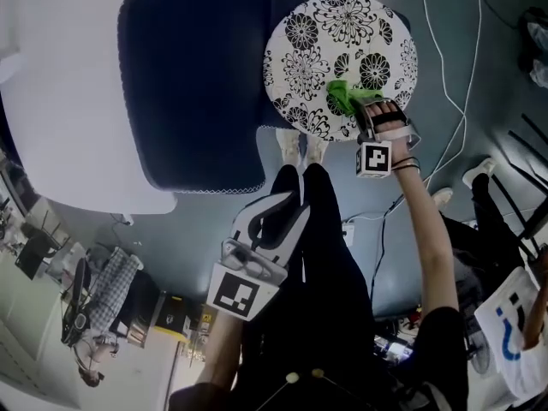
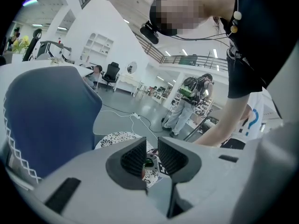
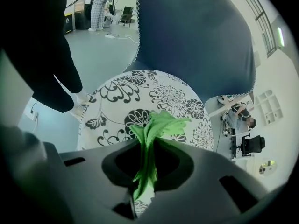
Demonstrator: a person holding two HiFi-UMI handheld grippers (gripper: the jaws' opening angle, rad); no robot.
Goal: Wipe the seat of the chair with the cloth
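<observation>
While right hand-held gripper pinches green cloth over floral seat, left hand-held gripper slightly spread, blue chair beside

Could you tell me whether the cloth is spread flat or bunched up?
Bunched: the cloth is pinched into folds by the right hand-held gripper.

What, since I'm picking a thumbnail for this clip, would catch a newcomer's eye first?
The bright green cloth, pinched in the right gripper, stands out against the round black-and-white flowered seat at the top of the head view. Lower down, the left gripper hangs empty, jaws slightly apart, over the person's dark trousers.
</observation>
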